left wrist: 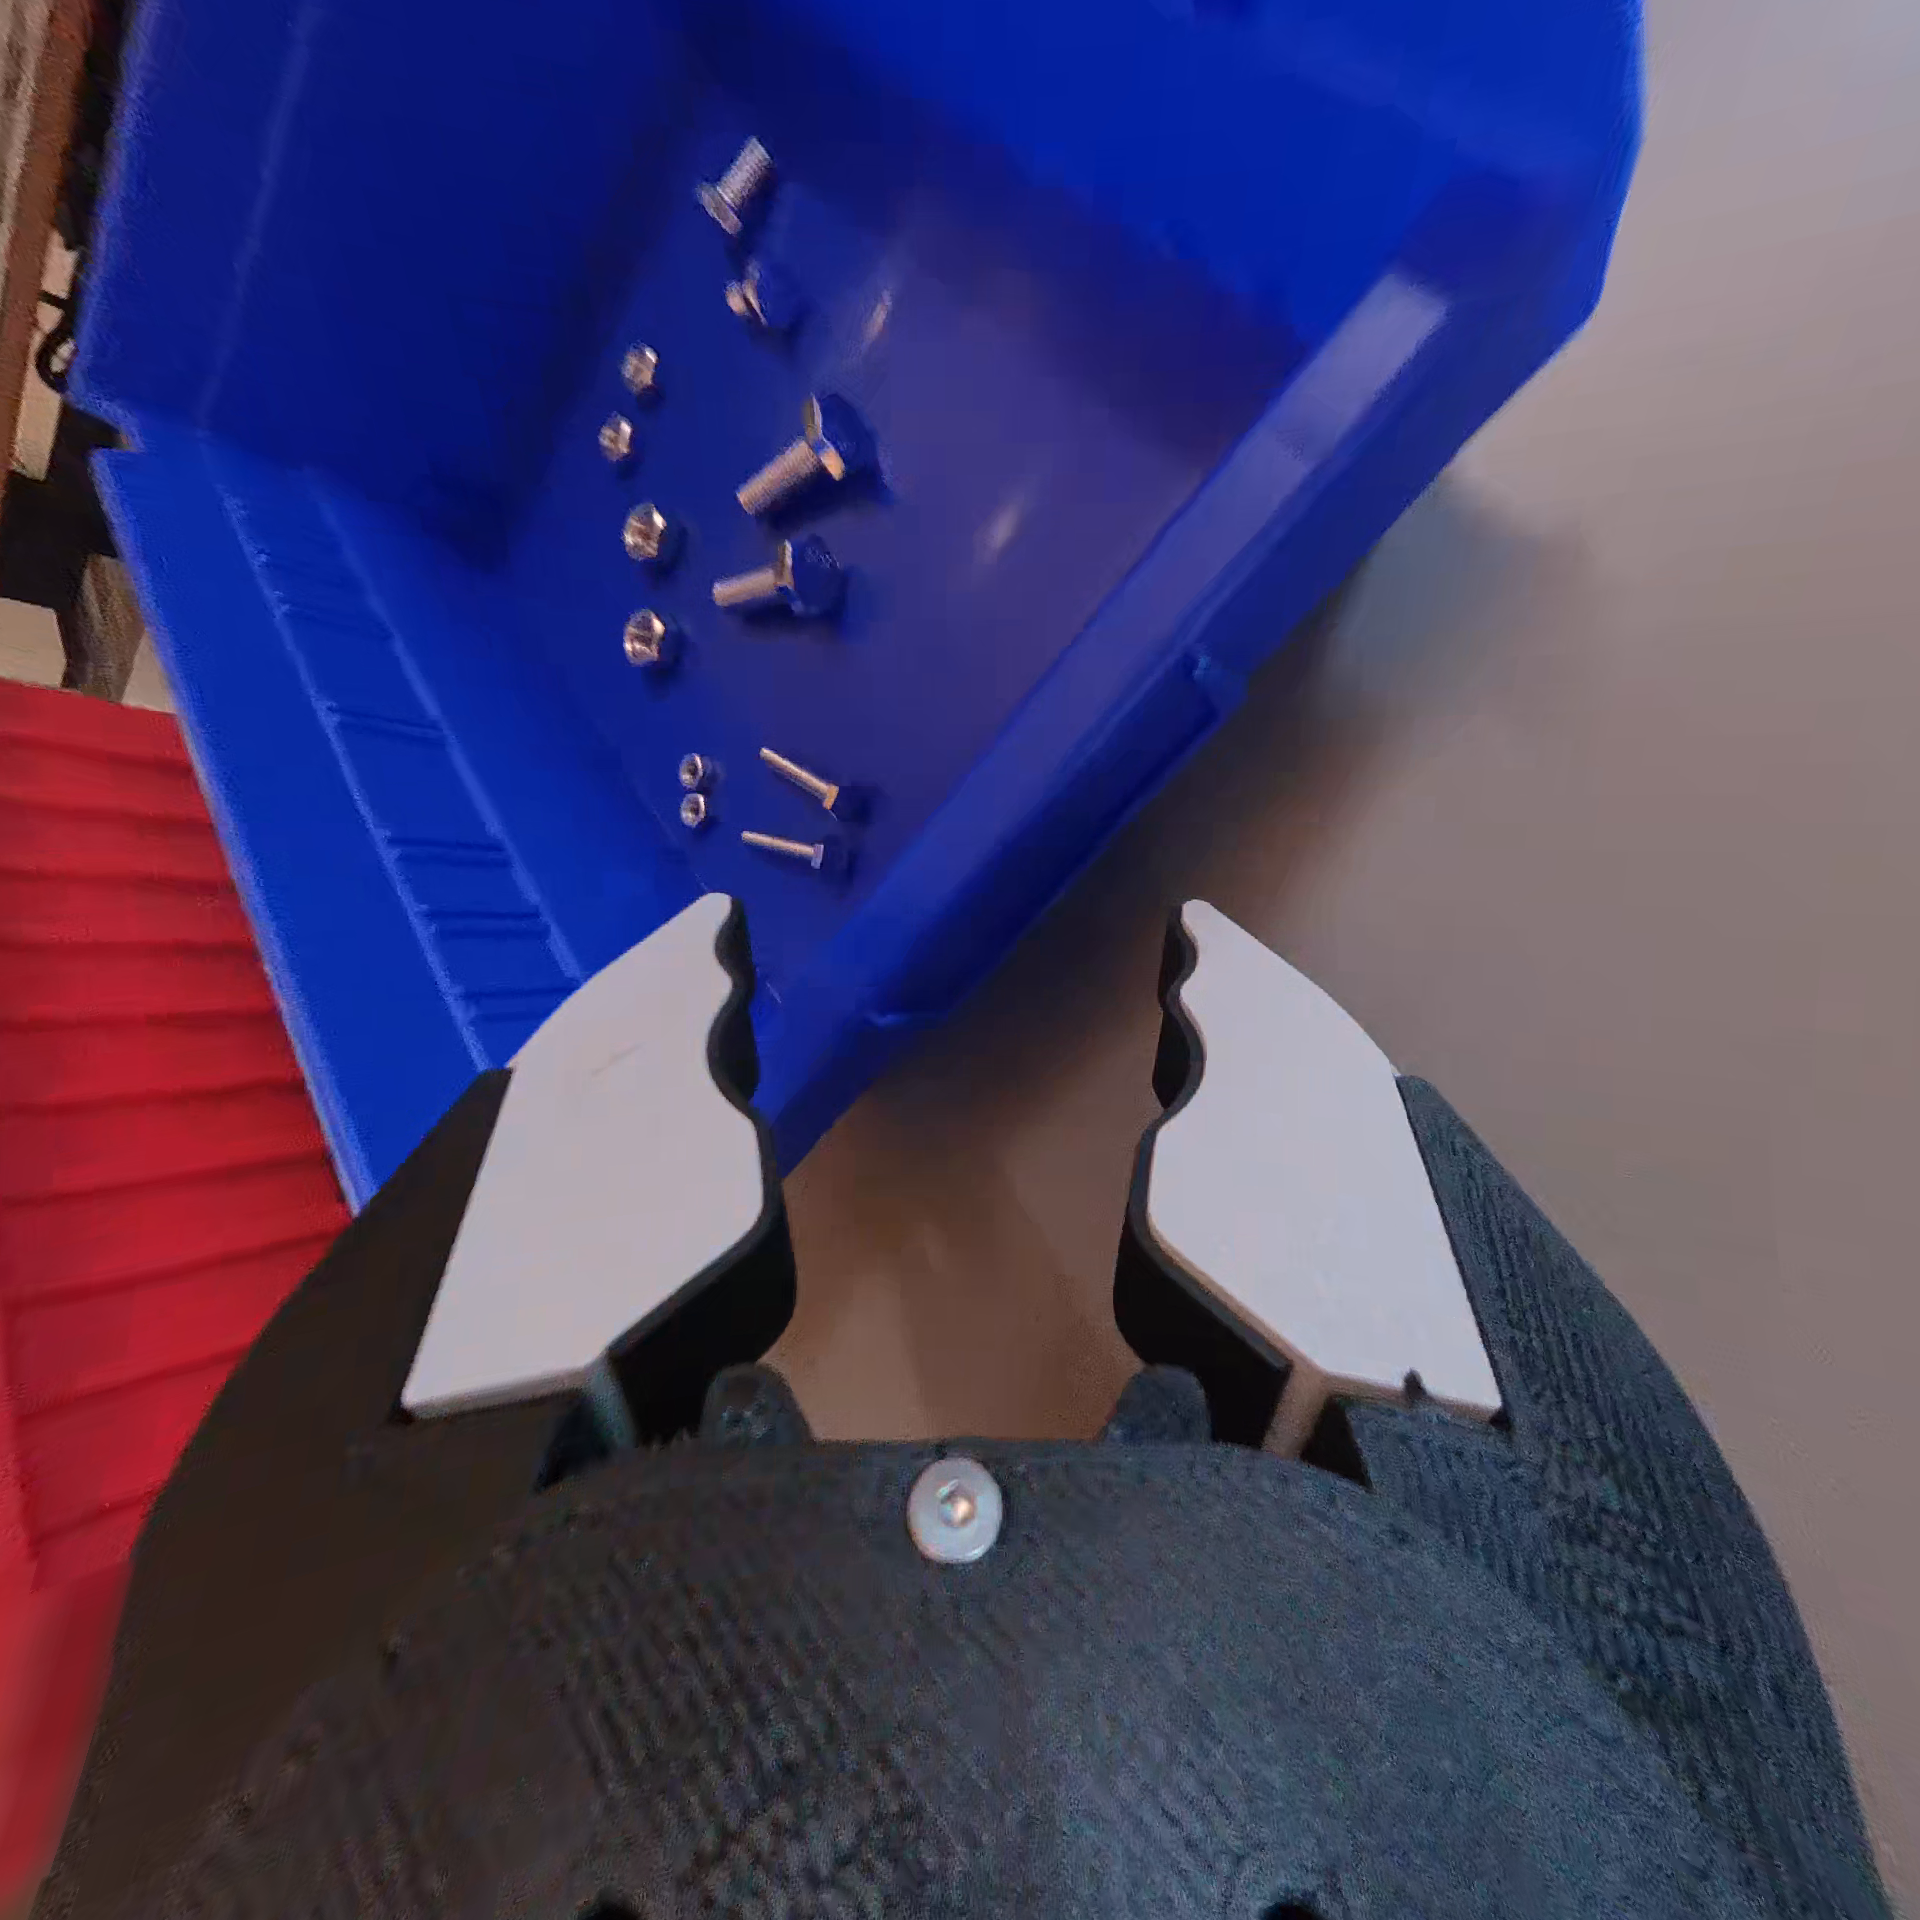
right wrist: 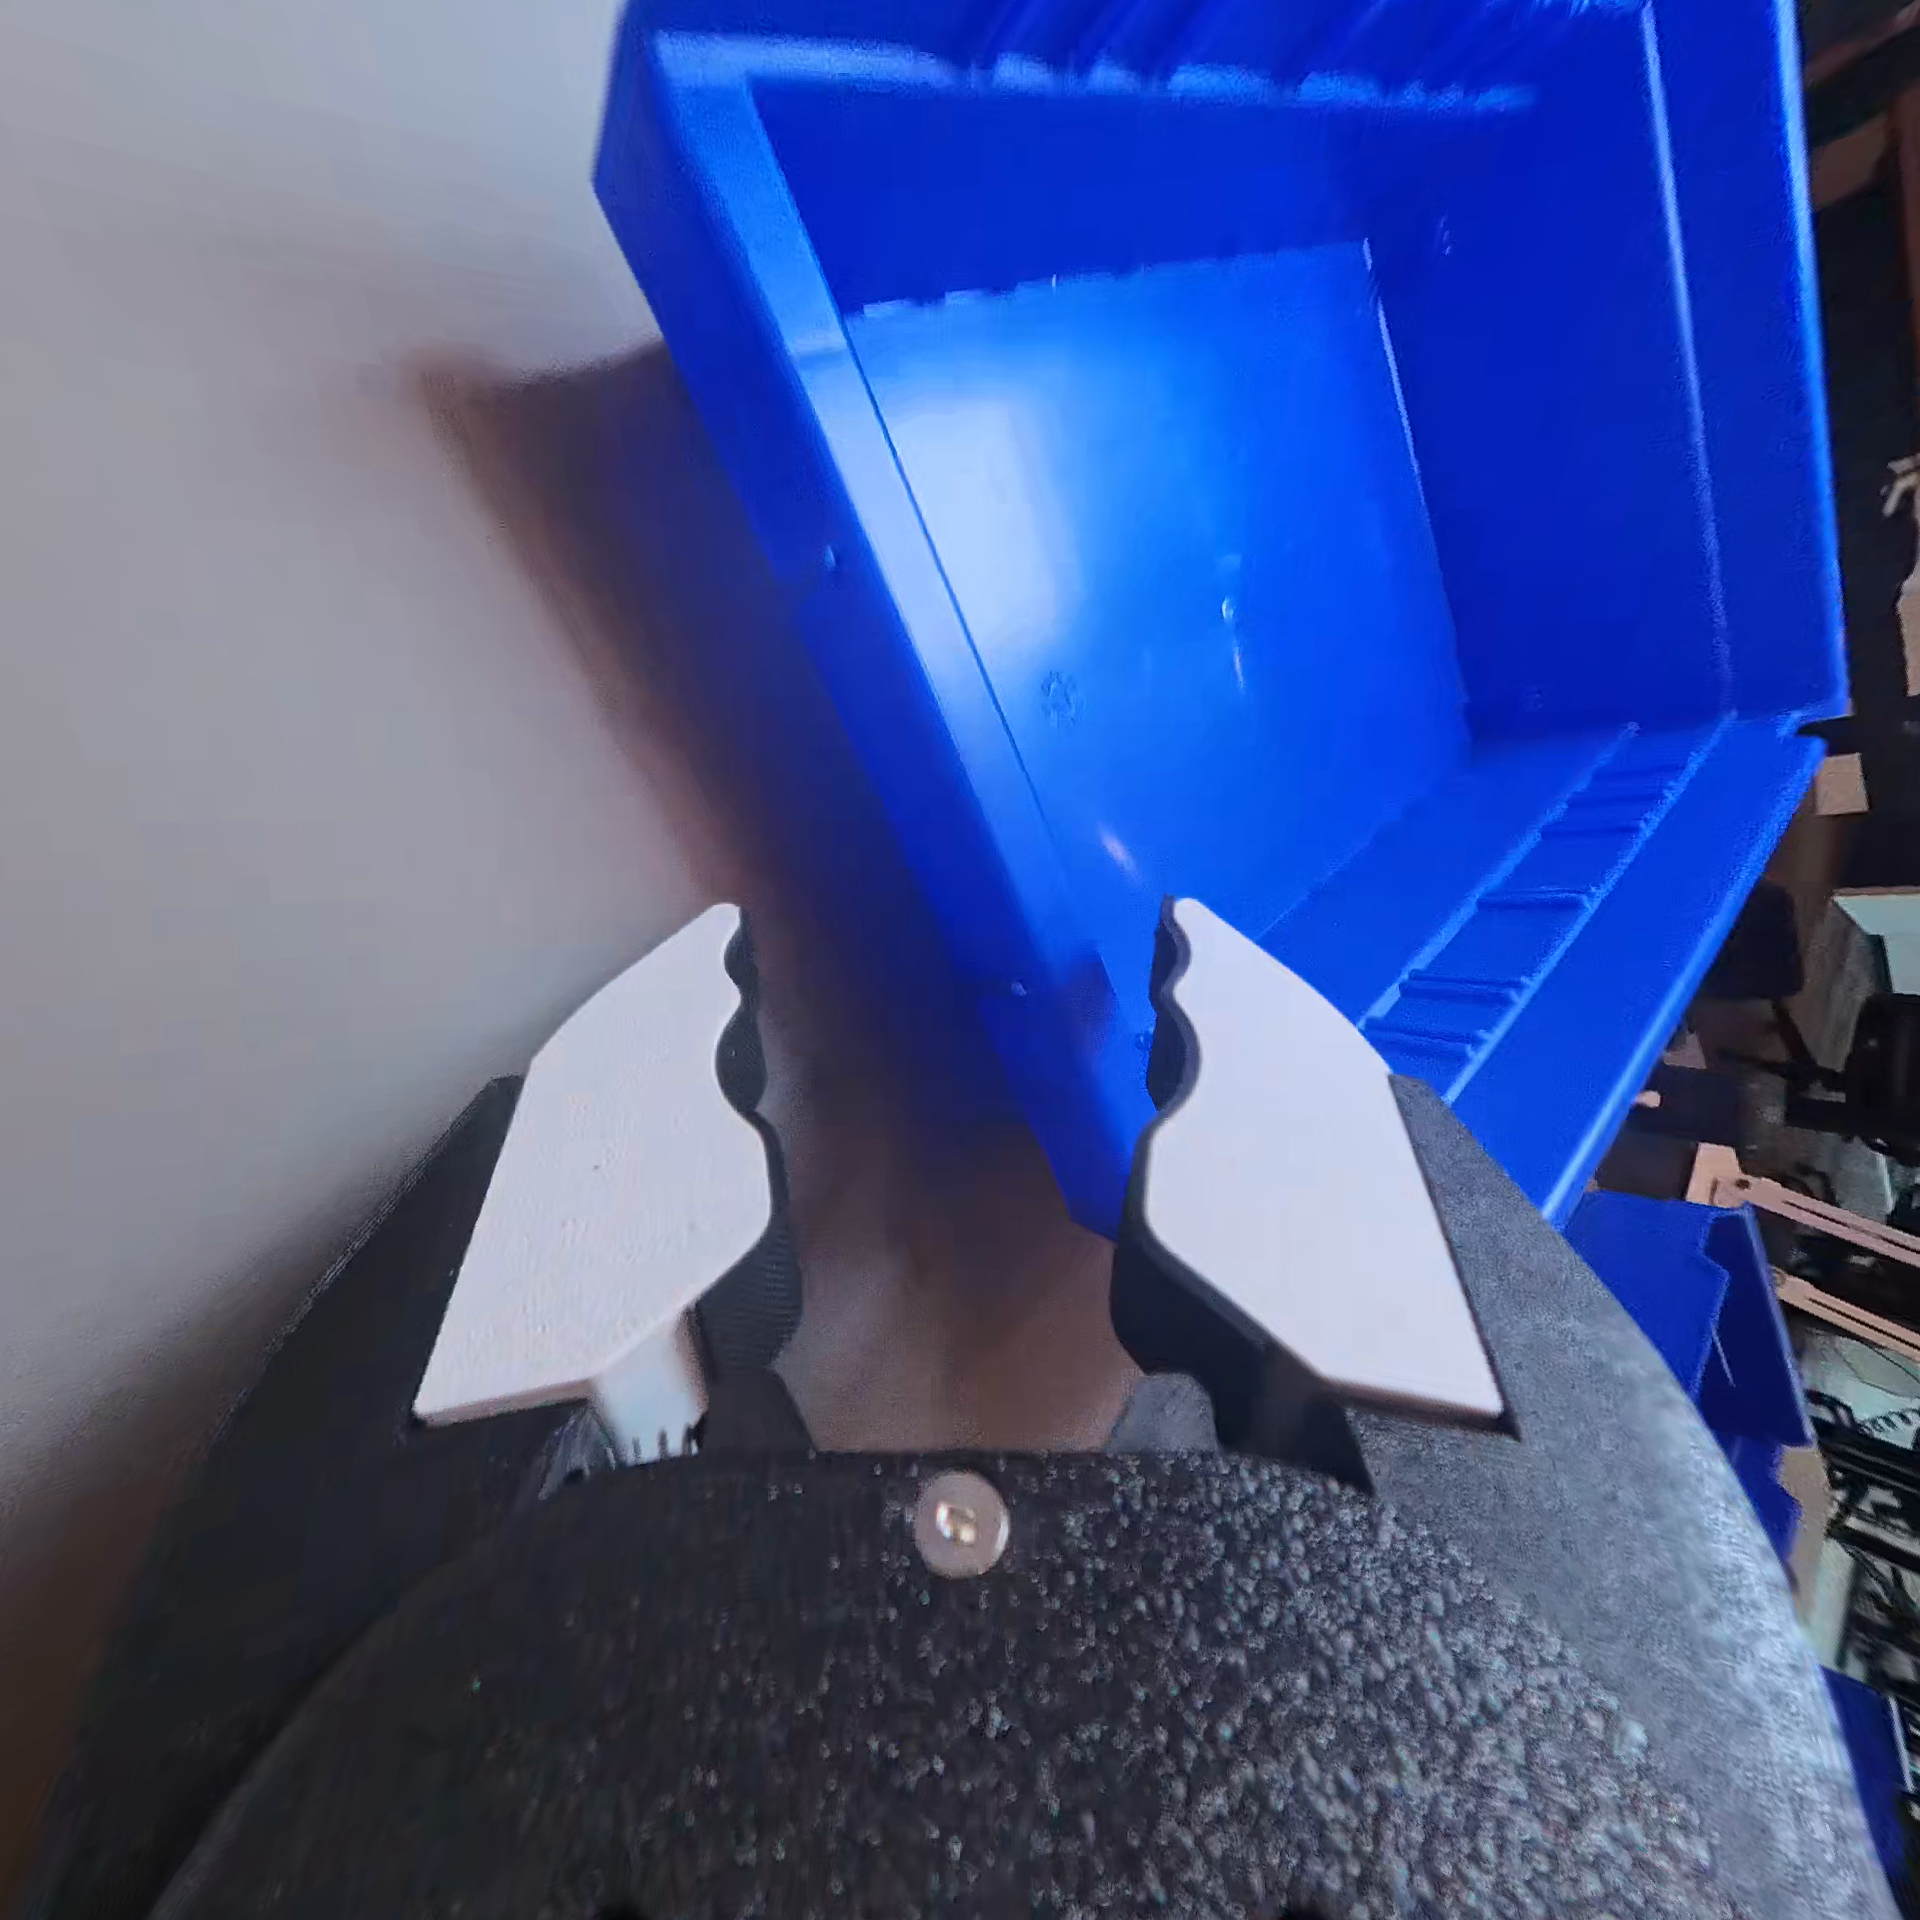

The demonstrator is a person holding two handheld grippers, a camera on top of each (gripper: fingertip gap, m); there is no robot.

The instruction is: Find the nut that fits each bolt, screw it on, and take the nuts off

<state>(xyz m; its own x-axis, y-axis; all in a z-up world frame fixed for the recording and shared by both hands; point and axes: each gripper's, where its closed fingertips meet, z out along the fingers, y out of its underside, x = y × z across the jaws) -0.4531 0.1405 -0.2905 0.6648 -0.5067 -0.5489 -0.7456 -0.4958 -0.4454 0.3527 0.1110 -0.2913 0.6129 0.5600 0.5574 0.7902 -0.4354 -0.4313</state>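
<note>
Pale tabletop (left wrist: pixel 1558 935) under me. Ahead of my left claw (left wrist: pixel 951 914), spread and empty, the blue bin (left wrist: pixel 1039 790) holds nuts (left wrist: pixel 652 530) lined beside bolts (left wrist: pixel 795 468), apparently for matching. My right claw (right wrist: pixel 951 914), also spread, faces an empty bin (right wrist: pixel 779 520).

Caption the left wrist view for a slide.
Open left gripper hovers at the rim of a blue plastic bin holding loose steel hex bolts and hex nuts.
</note>
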